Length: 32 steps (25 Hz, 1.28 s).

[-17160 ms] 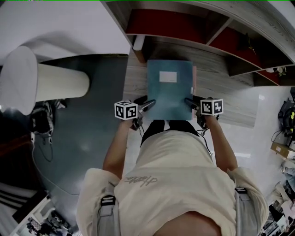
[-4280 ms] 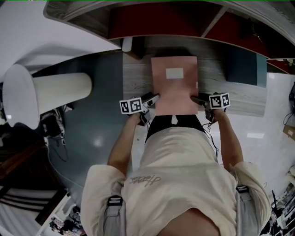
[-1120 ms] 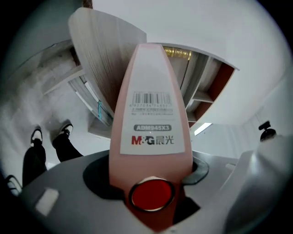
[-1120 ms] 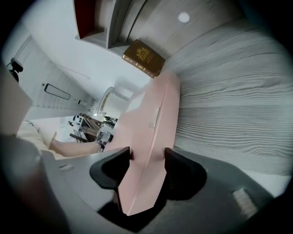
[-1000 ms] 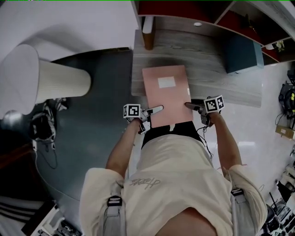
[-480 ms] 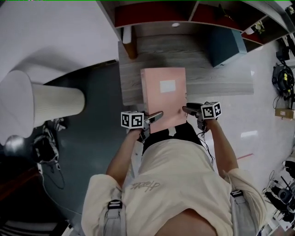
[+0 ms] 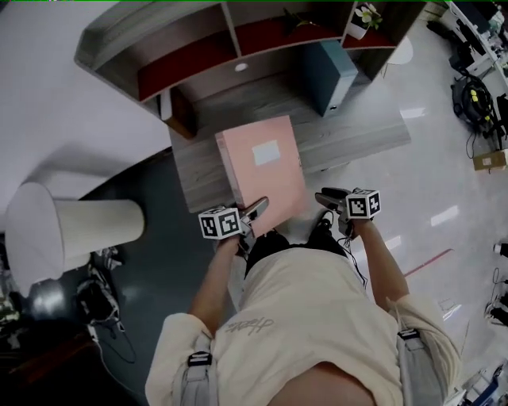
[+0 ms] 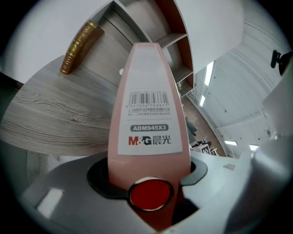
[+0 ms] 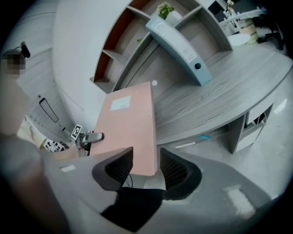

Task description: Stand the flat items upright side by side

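A grey wood-grain counter (image 7: 357, 135) stands under a shelf unit (image 7: 190, 59) with red-backed compartments. The floor is dark to your left and glossy white to your right.

The pink folder (image 7: 262, 170) hangs tilted over the counter's near edge. Its far end is above the wood and its near end reaches out past the edge toward you. Whether the far end touches the counter cannot be told. It is a thick lever-arch type with a white label on the broad face. The spine carries a white sticker with a barcode, and low down a round red disc (image 8: 150, 194) in a metal rim.

Your left gripper (image 8: 146, 176) has its jaws clamped across that spine at the near end, one dark pad pressed to the pink board on each side.

Your right gripper (image 9: 145, 167) stands at the folder's other near corner. Its jaws are apart and have just been closing. The folder's corner shows in the gap between them, with space left beside one pad, so they do not grip it.

Farther right, a teal folder (image 7: 333, 71) stands upright at the back of the counter against the shelf unit, well apart from the pink one. A brass-coloured post (image 8: 80, 48) stands at the counter's far left. A small potted plant (image 9: 165, 10) sits in a shelf compartment near the teal folder.
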Tool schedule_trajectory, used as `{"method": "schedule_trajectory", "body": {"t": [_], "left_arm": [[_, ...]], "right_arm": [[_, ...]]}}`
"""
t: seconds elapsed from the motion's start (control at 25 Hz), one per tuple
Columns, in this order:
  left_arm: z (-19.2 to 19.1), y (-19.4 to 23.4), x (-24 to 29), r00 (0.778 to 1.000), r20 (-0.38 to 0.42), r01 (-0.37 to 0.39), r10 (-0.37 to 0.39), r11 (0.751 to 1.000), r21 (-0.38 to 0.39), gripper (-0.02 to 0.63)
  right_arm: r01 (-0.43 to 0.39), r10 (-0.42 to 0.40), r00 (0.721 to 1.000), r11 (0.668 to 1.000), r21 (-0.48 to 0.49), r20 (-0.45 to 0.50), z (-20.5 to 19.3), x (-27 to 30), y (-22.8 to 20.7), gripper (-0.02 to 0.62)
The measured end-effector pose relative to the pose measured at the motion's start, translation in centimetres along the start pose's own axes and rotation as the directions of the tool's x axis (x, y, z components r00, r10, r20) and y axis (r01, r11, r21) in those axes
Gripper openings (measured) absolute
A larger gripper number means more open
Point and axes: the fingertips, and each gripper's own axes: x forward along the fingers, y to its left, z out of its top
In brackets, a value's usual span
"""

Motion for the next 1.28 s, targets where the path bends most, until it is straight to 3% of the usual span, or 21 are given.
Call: {"method": "schedule_trajectory", "body": {"t": [0.16,0.36,0.56,0.84,1.0,1.28], "left_arm": [[1.4,-1.9,2.5,0.995,0.045,-0.091,0.089,0.996,0.026,0.291],[2.7,-4.4,5.5,0.979,0.109,-0.178,0.17,0.981,0.072,0.291],[4.6,-6.6,7.8,0.944,0.208,-0.294,0.257,0.941,0.168,0.291],[7.1,-7.7,11.3,0.884,0.313,-0.414,0.348,0.893,0.174,0.29],[8.7,-8.4,12.6,0.832,0.378,-0.501,0.406,0.843,0.198,0.29],[11.0,-8.7,15.0,0.718,0.493,-0.657,0.491,0.712,0.248,0.29]], "right_arm": [[0.072,-0.068,0.995,0.996,-0.051,0.077,0.6,-4.4,-2.4,0.168],[0.12,-0.108,0.988,0.987,-0.109,0.108,1.2,-8.4,-4.8,0.156],[0.121,-0.109,0.988,0.986,-0.115,0.109,1.0,-11.8,-7.4,0.156],[0.123,-0.115,0.989,0.988,-0.091,0.088,-0.4,-15.9,-11.4,0.156],[0.116,-0.111,0.991,0.99,-0.077,0.073,-1.1,-17.6,-13.0,0.156],[0.091,-0.089,0.995,0.995,-0.047,0.035,-2.7,-18.4,-14.9,0.156]]}}
